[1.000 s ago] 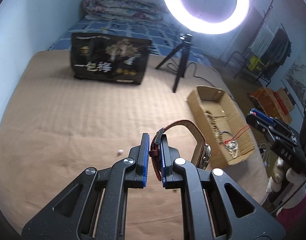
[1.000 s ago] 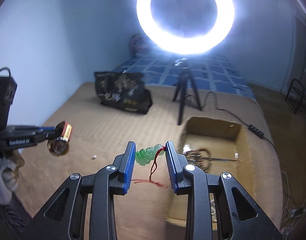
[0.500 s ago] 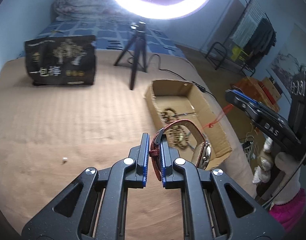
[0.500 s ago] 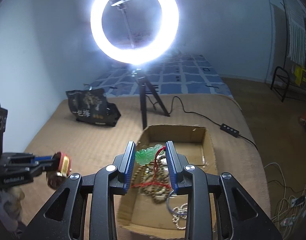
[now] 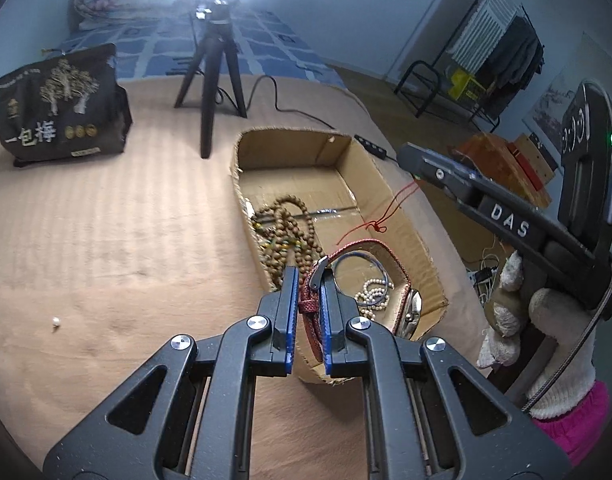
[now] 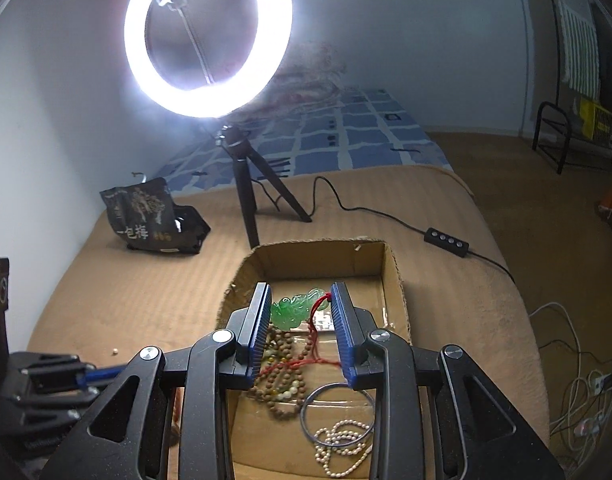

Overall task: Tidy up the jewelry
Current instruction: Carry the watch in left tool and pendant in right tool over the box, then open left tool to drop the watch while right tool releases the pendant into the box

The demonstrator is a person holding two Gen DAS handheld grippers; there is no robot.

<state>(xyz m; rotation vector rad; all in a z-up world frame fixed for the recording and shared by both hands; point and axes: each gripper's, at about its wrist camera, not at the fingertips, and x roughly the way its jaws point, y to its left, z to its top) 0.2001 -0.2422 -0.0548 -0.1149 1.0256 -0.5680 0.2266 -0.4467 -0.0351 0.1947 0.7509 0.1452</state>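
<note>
Left gripper (image 5: 309,280) angled down over cardboard box (image 5: 421,240), clamped on red watch strap (image 5: 307,304), right gripper (image 6: 302,300) tilted over same box, pinching green jade pendant (image 6: 292,310), gloved hand (image 5: 545,320) beside, beads (image 5: 286,236) inside.

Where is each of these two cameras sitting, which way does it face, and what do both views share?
Left wrist: rides the left gripper, angled down at the cardboard box; jaws clamp a red watch strap; a gloved hand shows.
Right wrist: rides the right gripper, looking down into the cardboard box toward the ring light; jaws hold a green pendant.
Shared: box, wooden beads, black bag, tripod.
</note>
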